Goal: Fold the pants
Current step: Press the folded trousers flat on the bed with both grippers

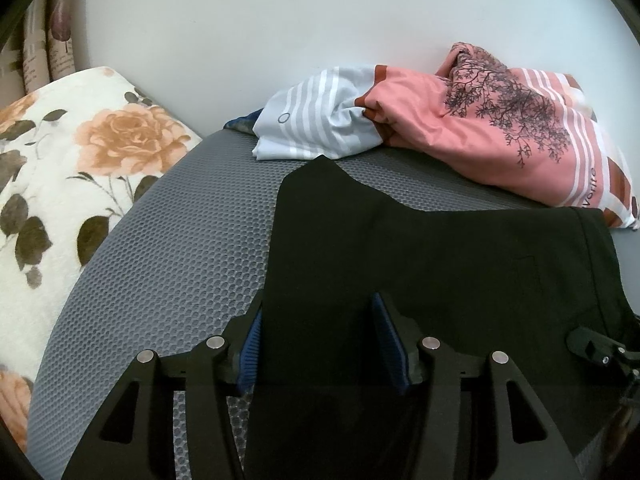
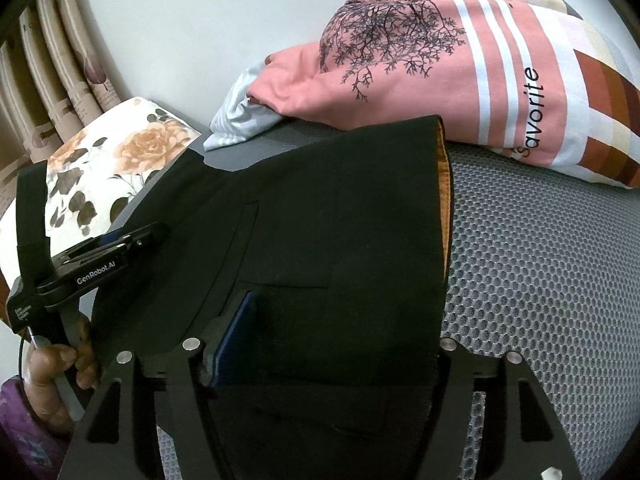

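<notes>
So the black pants (image 1: pixel 420 248) are lying flat on the grey mesh mat (image 1: pixel 160 260), folded up into a wide slab. In the left wrist view they're filling the middle and running off toward 6 o'clock, with a pointed corner sticking up at 12.

The left gripper (image 1: pixel 318 306) is sitting at the pants' left edge. Its two blue pads (image 1: pixel 250 352) are standing well apart with cloth lying between them. Nothing is getting pinched, so I'm calling it open. The tip of the right gripper (image 1: pixel 596 344) is peeking in at 3 o'clock, at the pants' right edge.

From the right wrist view the pants (image 2: pixel 320 200) are taking up the centre again. An orange lining (image 2: pixel 442 184) is showing along their right edge, and a pocket slit (image 2: pixel 248 232) is showing left of centre. The right gripper (image 2: pixel 340 320) is also standing wide. One blue pad (image 2: pixel 236 336) is showing at the left, the other one is hiding behind the cloth, and the fabric in the gap is lying loose. The left gripper (image 2: pixel 108 256) is hanging out at 9 o'clock, with a hand (image 2: pixel 52 364) wrapping its handle down at 8.

Other stuff: a bunched pink striped sheet (image 1: pixel 480 120) with a tree print is sitting at 1 o'clock, its near edge touching the far right corner of the pants. A floral blanket (image 1: pixel 80 152) is lying at 9 o'clock beside the mat, and a curtain (image 1: pixel 48 40) is hanging at 10.
</notes>
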A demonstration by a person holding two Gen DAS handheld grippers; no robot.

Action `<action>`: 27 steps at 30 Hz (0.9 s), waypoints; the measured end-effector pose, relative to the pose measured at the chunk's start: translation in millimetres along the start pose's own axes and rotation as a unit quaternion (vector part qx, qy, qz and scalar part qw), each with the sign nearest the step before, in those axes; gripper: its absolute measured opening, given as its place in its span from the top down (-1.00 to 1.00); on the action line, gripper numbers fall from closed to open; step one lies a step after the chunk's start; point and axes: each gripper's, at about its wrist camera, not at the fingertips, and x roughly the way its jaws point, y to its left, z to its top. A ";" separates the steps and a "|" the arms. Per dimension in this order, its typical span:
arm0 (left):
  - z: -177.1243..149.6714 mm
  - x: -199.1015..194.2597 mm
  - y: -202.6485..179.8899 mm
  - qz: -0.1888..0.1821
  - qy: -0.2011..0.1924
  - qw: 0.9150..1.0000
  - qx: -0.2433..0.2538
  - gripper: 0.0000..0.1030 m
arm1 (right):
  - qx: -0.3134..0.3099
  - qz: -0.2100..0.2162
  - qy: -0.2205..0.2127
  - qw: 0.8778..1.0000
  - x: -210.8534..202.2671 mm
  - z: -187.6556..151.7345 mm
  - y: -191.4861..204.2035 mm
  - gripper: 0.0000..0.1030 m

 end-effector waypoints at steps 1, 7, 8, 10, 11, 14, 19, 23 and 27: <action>0.2 0.1 0.3 0.001 0.000 1.000 0.000 -0.04 | -0.001 -0.001 0.000 1.000 0.5 0.1 0.2 -0.28; 0.3 -0.6 1.0 0.003 -0.001 1.000 -0.002 -0.05 | -0.003 0.000 0.002 1.000 1.9 -0.2 0.4 -0.33; 0.6 -0.5 1.4 0.004 -0.001 1.000 -0.002 -0.05 | -0.004 -0.001 0.002 1.000 2.2 -0.3 0.5 -0.34; 0.3 -1.1 1.5 0.004 -0.001 1.000 -0.002 -0.06 | -0.005 -0.002 0.002 1.000 2.1 -1.1 0.1 -0.36; 0.5 -1.0 1.6 0.005 -0.001 1.000 -0.002 -0.06 | -0.006 -0.002 0.002 1.000 2.0 -1.3 0.1 -0.37; 1.0 -1.4 2.2 0.006 -0.001 1.000 -0.002 -0.07 | -0.009 -0.003 0.004 1.000 3.2 0.0 0.3 -0.41; 0.7 -1.1 0.4 0.007 -0.002 1.000 -0.003 -0.07 | -0.013 -0.005 0.005 1.000 4.7 1.9 0.2 -0.48; 0.7 -1.3 2.1 0.008 -0.002 1.000 -0.003 -0.07 | -0.014 -0.006 0.006 1.000 4.4 1.9 0.3 -0.51; 0.2 -1.4 0.2 0.009 -0.002 1.000 -0.003 -0.08 | -0.015 -0.006 0.006 1.000 4.2 1.8 0.5 -0.51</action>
